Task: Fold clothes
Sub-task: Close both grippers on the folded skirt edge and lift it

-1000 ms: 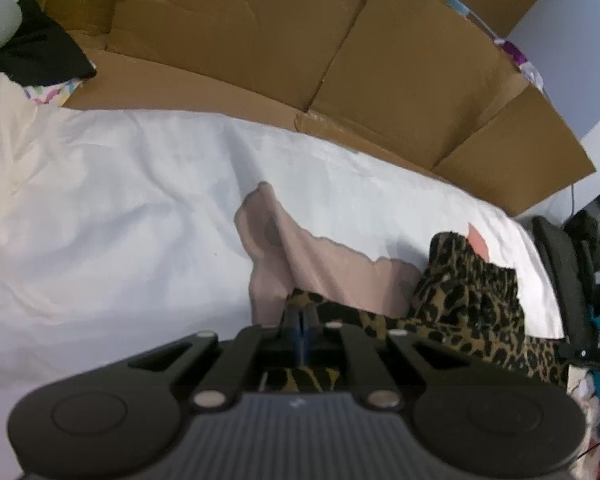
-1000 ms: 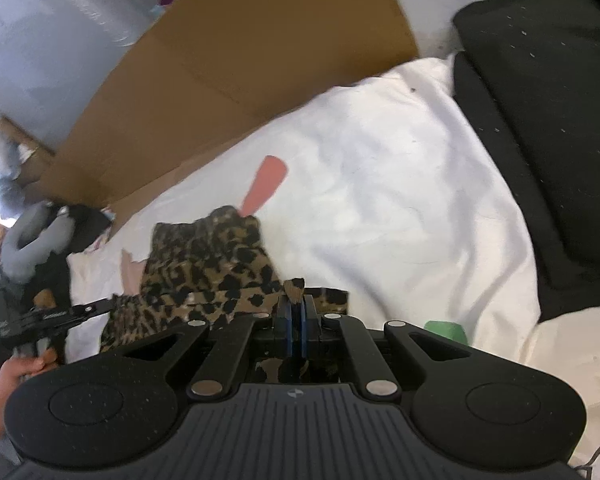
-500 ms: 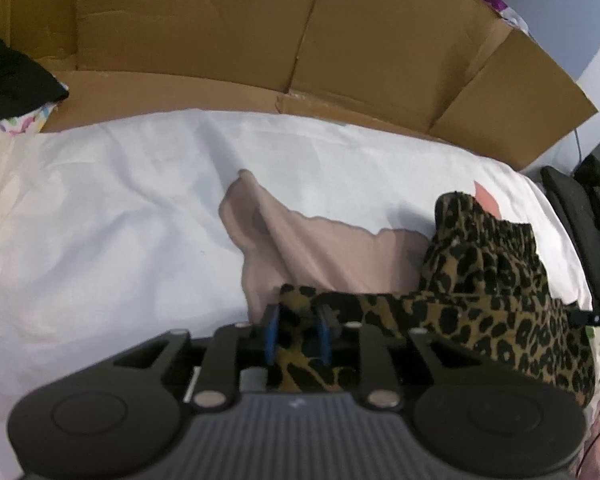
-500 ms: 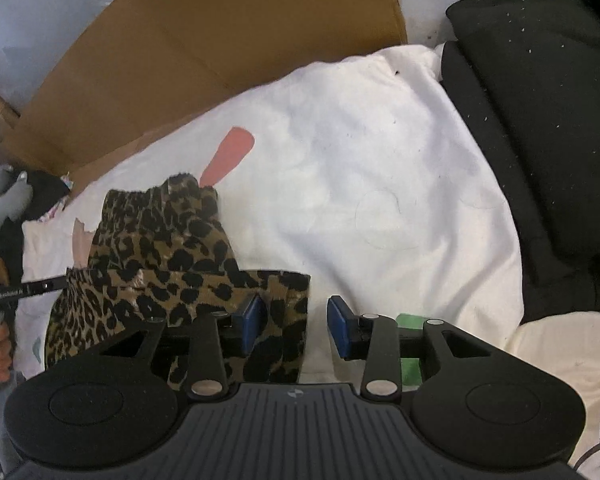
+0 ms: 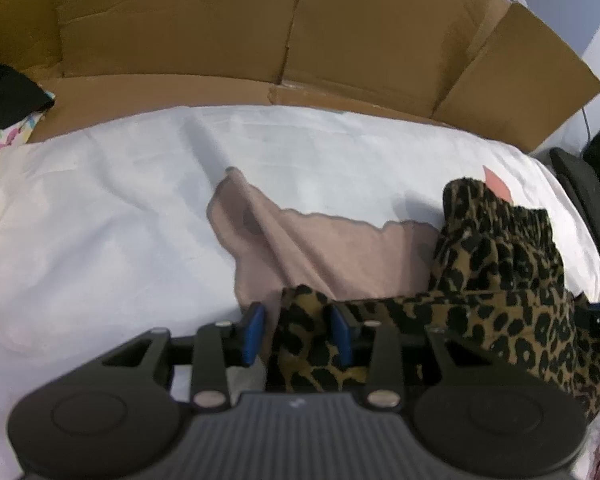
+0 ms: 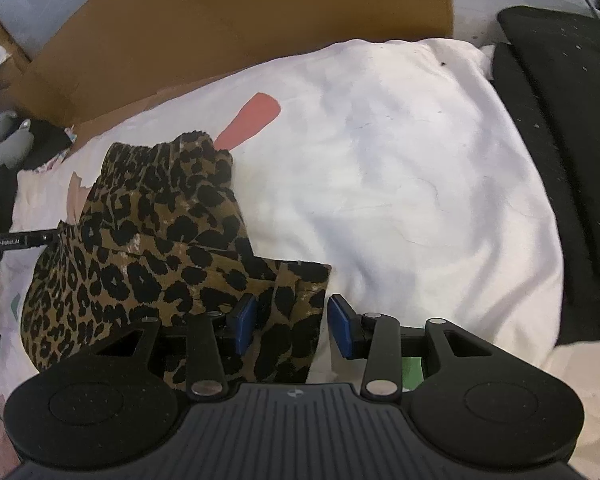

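A leopard-print garment (image 5: 500, 280) lies folded on the white sheet (image 5: 100, 240); it also shows in the right wrist view (image 6: 148, 248). My left gripper (image 5: 298, 332) is open, with a corner of the leopard cloth lying loose between its blue pads. My right gripper (image 6: 292, 322) is open too, with the other corner of the cloth between its pads, nearer the left pad. The left gripper's tip shows at the left edge of the right wrist view (image 6: 16, 240).
A pinkish-beige cloth (image 5: 300, 240) lies on the sheet beside the leopard garment. Brown cardboard (image 5: 260, 40) stands along the far edge. A black cushion (image 6: 572, 120) lies at the right. A coral patch (image 6: 252, 120) marks the sheet.
Both grippers were shut on the garment's corners a second ago. They have opened and let the cloth go; it now rests on the sheet.
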Tool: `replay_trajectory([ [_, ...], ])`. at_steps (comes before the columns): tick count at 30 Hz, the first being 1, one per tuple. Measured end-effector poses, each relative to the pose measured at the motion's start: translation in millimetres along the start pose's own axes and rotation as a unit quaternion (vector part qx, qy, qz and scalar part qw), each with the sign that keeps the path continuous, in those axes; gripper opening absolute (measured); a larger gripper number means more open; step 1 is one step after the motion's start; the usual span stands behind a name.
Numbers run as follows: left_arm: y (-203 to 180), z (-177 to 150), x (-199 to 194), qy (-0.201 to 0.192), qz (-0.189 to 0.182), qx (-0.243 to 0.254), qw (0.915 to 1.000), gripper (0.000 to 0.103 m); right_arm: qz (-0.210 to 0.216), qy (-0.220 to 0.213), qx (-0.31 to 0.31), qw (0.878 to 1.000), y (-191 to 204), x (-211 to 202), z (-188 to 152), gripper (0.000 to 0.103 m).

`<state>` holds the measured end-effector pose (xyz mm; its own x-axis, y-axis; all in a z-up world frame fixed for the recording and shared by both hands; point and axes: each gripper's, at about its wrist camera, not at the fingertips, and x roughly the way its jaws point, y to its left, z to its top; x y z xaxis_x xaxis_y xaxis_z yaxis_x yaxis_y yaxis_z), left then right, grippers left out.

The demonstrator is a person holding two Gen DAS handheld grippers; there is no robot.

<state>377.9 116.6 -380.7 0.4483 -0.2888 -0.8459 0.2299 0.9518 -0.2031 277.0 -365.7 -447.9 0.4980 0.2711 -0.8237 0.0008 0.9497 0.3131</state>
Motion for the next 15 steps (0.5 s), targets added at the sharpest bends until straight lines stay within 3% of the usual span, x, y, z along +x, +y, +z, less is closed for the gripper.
replay_trajectory([
  [6,-4,-2,0,0.0,-0.002,-0.004,1.0,0.036,-0.003,0.0,-0.013,1.0,3,3,0,0.046],
  [9,-2,-3,-4,-0.002,-0.007,-0.01,0.9999,0.018,0.002,-0.007,-0.007,1.0,2,-2,1,0.032],
  [10,-1,-3,-5,-0.004,-0.01,-0.014,0.9998,0.012,0.003,-0.012,-0.004,1.0,2,-6,1,0.015],
  [11,1,-3,-7,-0.006,-0.012,-0.02,0.9997,0.011,0.005,-0.016,-0.001,1.0,2,-9,1,0.01],
  [15,2,-5,-19,-0.021,-0.012,-0.032,0.9992,0.01,0.012,-0.034,0.01,0.999,1,-22,3,0.008],
])
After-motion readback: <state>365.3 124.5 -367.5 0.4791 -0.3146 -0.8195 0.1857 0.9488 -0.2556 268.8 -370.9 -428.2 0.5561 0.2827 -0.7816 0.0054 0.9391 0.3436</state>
